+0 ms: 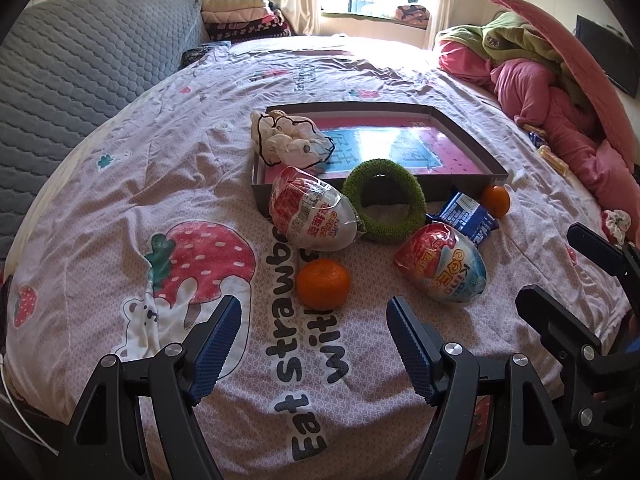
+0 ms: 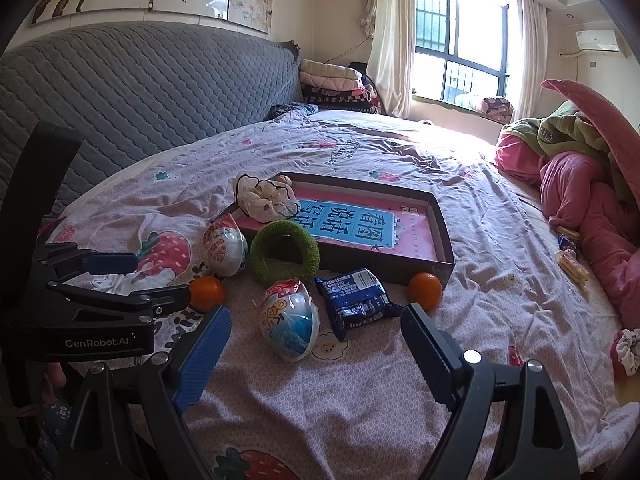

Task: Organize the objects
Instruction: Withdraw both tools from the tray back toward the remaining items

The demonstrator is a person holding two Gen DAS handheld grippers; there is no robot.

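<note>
**Both tongs spread wide over a scatter of snacks and scrunchies on the bed**

The left tongs (image 1: 314, 322) stand wide and hold nothing, just short of the near tangerine (image 1: 323, 284) on the strawberry-print bedspread (image 1: 120, 184). The right tongs (image 2: 316, 326) gape as well, empty, the blue-wrapped egg (image 2: 290, 320) lying between their tips with its long axis running away and slightly left. The red-wrapped egg (image 1: 312, 212) leans on the shallow tray (image 1: 472, 132), long axis slanting toward the right. A green scrunchie (image 1: 384, 200) stands propped against the tray's front wall; a white scrunchie (image 1: 288, 138) sits on its left corner. The blue snack packet (image 2: 354, 300) and far tangerine (image 2: 425, 290) lie just before the tray. Only the right wrist view shows the packet whole; only it shows the air conditioner (image 2: 598, 40).
</note>
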